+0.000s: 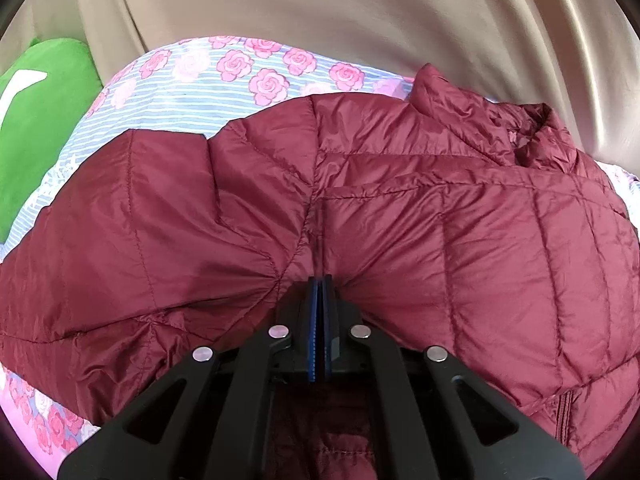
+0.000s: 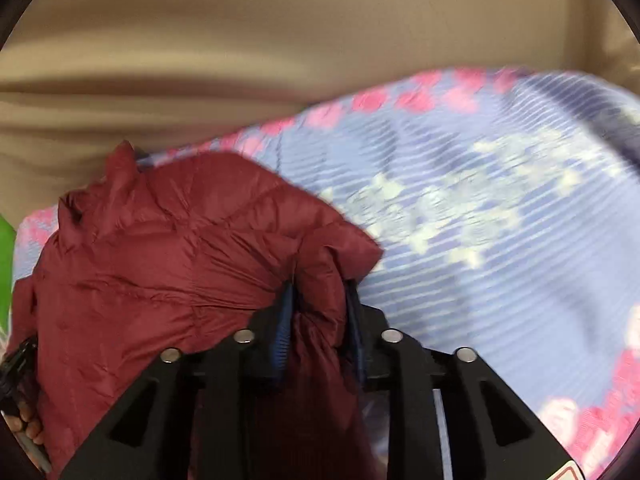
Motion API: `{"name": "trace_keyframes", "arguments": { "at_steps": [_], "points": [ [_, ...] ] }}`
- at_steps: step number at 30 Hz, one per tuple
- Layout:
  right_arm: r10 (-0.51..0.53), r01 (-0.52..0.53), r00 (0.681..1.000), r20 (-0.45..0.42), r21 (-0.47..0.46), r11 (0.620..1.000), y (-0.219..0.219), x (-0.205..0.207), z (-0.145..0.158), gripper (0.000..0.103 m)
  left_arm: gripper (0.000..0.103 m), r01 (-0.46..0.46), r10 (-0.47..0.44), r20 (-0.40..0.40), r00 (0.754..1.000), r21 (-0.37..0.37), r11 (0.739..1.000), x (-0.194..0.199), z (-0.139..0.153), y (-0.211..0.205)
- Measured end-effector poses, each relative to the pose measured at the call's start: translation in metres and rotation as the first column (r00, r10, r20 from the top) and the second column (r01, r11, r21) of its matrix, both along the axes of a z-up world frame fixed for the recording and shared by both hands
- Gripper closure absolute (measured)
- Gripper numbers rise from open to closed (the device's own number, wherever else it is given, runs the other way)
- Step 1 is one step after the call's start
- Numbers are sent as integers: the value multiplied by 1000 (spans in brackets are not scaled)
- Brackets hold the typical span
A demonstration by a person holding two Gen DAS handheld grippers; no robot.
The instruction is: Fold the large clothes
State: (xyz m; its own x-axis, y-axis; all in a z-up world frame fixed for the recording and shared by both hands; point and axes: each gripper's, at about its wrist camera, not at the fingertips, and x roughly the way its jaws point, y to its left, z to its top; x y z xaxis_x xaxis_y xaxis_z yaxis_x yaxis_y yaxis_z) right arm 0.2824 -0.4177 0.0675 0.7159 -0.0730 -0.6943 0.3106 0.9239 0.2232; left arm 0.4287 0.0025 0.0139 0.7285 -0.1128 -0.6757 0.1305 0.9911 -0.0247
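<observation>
A maroon quilted puffer jacket (image 1: 400,208) lies on a blue striped bedsheet with pink roses (image 1: 208,92). In the left wrist view its collar (image 1: 532,136) is at the upper right and a sleeve lies to the left. My left gripper (image 1: 320,280) is shut on a pinched fold of the jacket at its middle seam. In the right wrist view the jacket (image 2: 160,248) fills the left side. My right gripper (image 2: 320,292) is shut on a thick bunched fold of it, blue pads either side. The right view is blurred.
A green pillow (image 1: 36,132) lies at the left of the bed. A beige curtain (image 1: 360,16) hangs behind the bed. Bare bedsheet (image 2: 500,220) spreads to the right of the jacket. A person's hand (image 2: 24,420) shows at the left edge.
</observation>
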Motion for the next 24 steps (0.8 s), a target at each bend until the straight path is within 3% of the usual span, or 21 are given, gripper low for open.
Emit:
{"name": "trace_keyframes", "arguments": {
  "at_steps": [3,5,6,8,11,13,16,17,19,21,24],
  "points": [
    [-24,18,993,119,53,998,-1,-48,25,76,102,-6,6,-5,1000,-25,1000,3,0,5],
    [24,-32,990,136,59,998,7,-74,31,80,102,-6,6,-7,1000,-17,1000,5,0,5],
    [76,-83,990,115,56,995,16,-82,29,86,102,-7,7,-6,1000,-7,1000,6,-1,5],
    [164,-164,985,47,15,986,37,-86,15,90,102,-9,9,-5,1000,2,1000,7,-1,3],
    [177,-190,974,-143,-81,978,54,-71,-30,96,102,-15,15,-4,1000,2,1000,5,0,3],
    [151,-162,979,-135,-71,984,55,-75,-21,96,103,-25,25,-4,1000,8,1000,0,-1,1],
    [154,-155,988,-30,-19,988,56,-84,-1,96,103,-34,34,-7,999,-11,999,-2,-2,7],
    [142,-143,989,-34,-30,989,55,-82,-3,96,103,-36,36,-10,999,-13,999,-1,-2,7],
    [130,-139,981,-141,-54,989,53,-64,-30,98,103,-37,37,-8,999,-6,999,0,-4,7],
    [126,-133,985,-116,-57,989,53,-64,-32,98,103,-40,40,-8,999,-16,999,1,-5,11],
    [94,-106,987,-128,-86,991,59,-61,-32,97,102,-58,57,-13,998,-97,994,-4,-2,28]
  ]
}}
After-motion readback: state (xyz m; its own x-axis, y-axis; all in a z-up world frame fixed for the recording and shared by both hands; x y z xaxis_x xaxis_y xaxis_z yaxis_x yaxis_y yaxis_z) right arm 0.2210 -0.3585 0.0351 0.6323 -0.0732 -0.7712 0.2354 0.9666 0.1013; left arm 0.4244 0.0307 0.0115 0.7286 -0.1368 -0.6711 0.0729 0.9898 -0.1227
